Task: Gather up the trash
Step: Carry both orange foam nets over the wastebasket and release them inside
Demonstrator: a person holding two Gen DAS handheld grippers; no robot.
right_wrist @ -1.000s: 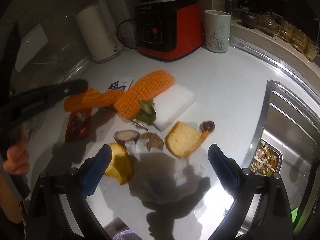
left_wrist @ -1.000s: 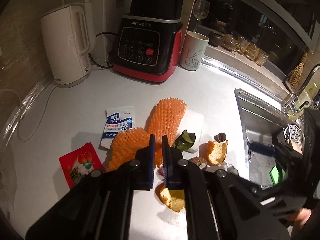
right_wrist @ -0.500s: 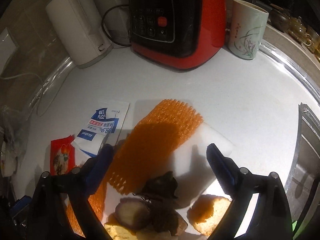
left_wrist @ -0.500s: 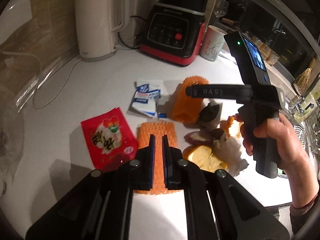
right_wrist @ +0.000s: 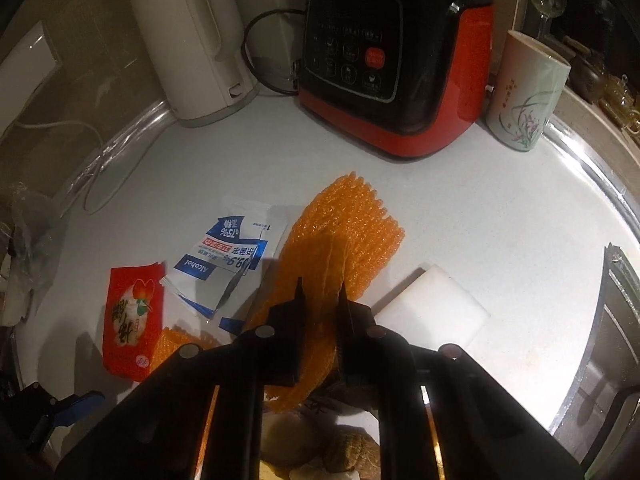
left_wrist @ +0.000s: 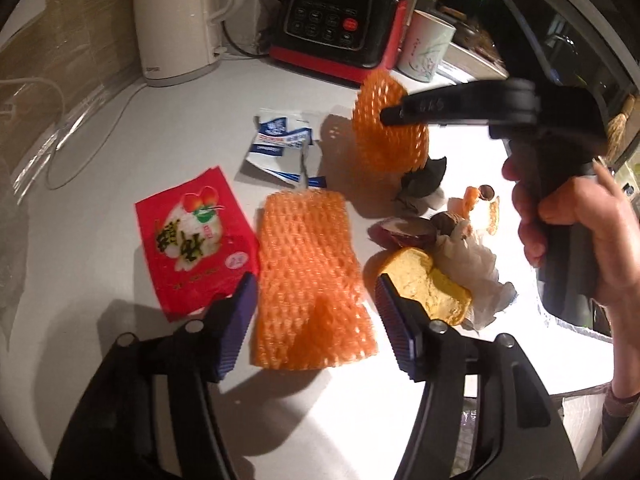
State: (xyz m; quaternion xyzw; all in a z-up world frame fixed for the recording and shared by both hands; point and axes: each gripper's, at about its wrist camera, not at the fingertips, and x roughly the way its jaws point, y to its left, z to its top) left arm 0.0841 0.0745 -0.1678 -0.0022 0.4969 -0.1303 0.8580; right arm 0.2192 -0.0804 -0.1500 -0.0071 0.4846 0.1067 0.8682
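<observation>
Trash lies scattered over the white counter [left_wrist: 120, 128], and nearest the left gripper [left_wrist: 314, 312] is a flat orange foam net [left_wrist: 310, 276], which a second ago was pinched between shut jaws and now rests free on the surface between jaws spread wide. That release looks like a regrouping: the net has been pulled clear of the pile. Touching its left edge is a red snack wrapper [left_wrist: 192, 236]; to its right sit a bread chunk [left_wrist: 424, 284], crumpled tissue [left_wrist: 476, 272] and a purple-skinned scrap [left_wrist: 400, 230].

Farther on, the right gripper [right_wrist: 320, 300], wide open half a second ago, has closed on a second orange foam net [right_wrist: 344, 236], and the left view shows that net lifted upright off the counter. So one piece is in hand and seems ready to be carried off, though no bin shows in either view. Beside it lie an alcohol wipe packet [right_wrist: 228, 256] and a white sponge block [right_wrist: 432, 316], with a dark leaf [left_wrist: 426, 178] just beneath.

At the back stand a white kettle [right_wrist: 192, 40], a red-and-black blender base [right_wrist: 396, 60] and a painted mug [right_wrist: 524, 96], well apart from the litter; the kettle's cord [left_wrist: 80, 136] trails along the left side, a possible snag.
</observation>
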